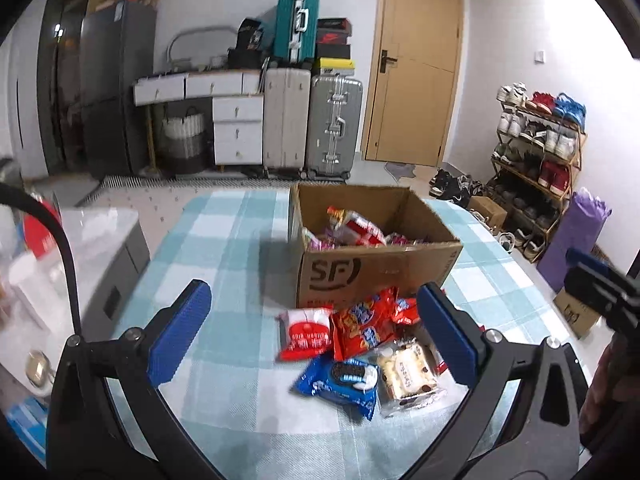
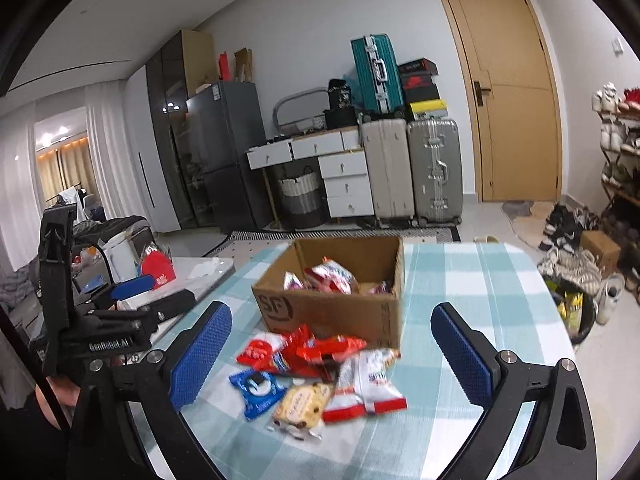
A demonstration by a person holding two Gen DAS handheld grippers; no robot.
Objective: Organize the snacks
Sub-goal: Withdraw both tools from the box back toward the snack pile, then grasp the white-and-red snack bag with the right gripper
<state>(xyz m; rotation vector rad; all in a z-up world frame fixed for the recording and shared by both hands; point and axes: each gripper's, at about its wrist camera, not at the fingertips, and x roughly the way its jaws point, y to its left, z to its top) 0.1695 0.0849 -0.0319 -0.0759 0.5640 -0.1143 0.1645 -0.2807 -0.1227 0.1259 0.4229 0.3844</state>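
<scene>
A room with white walls, a wooden door (image 1: 416, 64) and a row of suitcases (image 1: 312, 124) against the far wall lies behind a table covered in a blue-and-white checked cloth (image 1: 224, 248). A shoe rack (image 1: 536, 152) stands by the right-hand wall.

An open cardboard box (image 1: 376, 276) sits toward the far edge of the table, around its middle, with several snack packets (image 1: 356, 228) already lying inside it. Just in front of the box's near wall, touching it or very nearly so, a small heap of loose snacks rests on the cloth: a red-and-white packet (image 1: 306, 334) on the left of the heap, a red biscuit packet (image 1: 366, 326) beside it, a blue cookie packet (image 1: 340, 384) nearer the table's front edge, and a clear-wrapped cake (image 1: 406, 374) touching the blue one on its right. In the right wrist view a white-and-red packet (image 2: 368, 390) lies at the heap's right side.

The left gripper (image 1: 316, 336) hangs above the cloth with its blue pads spread wide; the heap shows between them, but neither pad touches a packet. The right gripper (image 2: 332, 352) is likewise spread wide over the heap, nothing pressed between its fingers. Each gripper appears at the edge of the other's view, and a bit of the person's hand (image 2: 60, 396) shows under the left one.
</scene>
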